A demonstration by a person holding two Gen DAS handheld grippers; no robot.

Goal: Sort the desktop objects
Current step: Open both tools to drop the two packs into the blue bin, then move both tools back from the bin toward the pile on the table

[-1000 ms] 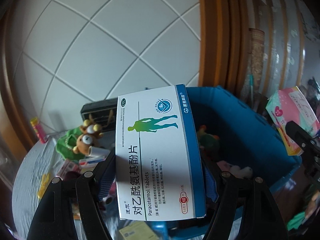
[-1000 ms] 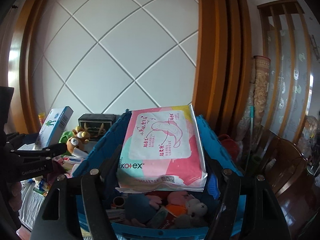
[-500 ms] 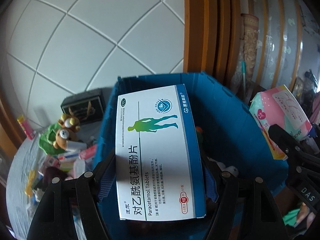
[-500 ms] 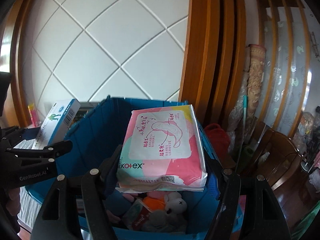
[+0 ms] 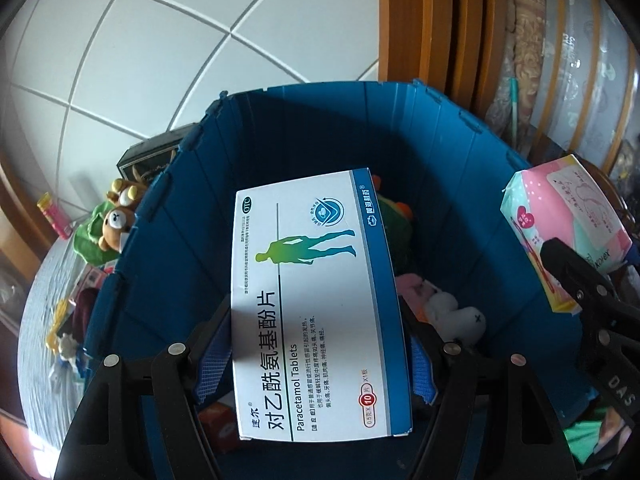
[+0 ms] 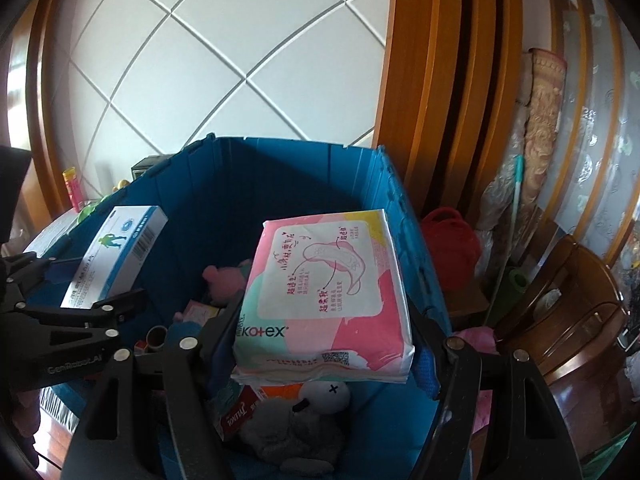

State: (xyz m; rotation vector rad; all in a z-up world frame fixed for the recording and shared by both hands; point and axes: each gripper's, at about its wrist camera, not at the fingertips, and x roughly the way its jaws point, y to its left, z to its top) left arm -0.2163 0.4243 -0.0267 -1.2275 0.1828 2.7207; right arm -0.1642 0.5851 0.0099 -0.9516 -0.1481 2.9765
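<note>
My left gripper (image 5: 318,352) is shut on a white and blue paracetamol tablet box (image 5: 316,300), held flat above the open blue crate (image 5: 192,240). In the right wrist view the same box (image 6: 116,252) hangs over the crate's left side. My right gripper (image 6: 324,344) is shut on a pink sanitary pad pack (image 6: 328,276) above the crate's (image 6: 288,176) right half. The pack (image 5: 568,220) also shows at the right of the left wrist view. Inside the crate lie a white plush toy (image 5: 456,316), a pink plush (image 6: 224,280) and a red Tylenol box (image 6: 240,412).
Left of the crate, a cloth-covered table (image 5: 40,340) carries bear plushes (image 5: 116,224), a black box (image 5: 148,156), a pink and yellow tube (image 5: 54,216) and small clutter. A red bag (image 6: 452,236) and a wooden chair (image 6: 568,320) stand to the right.
Both grippers have moved forward and down over the blue crate, still holding the tablet box and the pad pack. The crate's inside now fills both views; the table clutter slid left.
</note>
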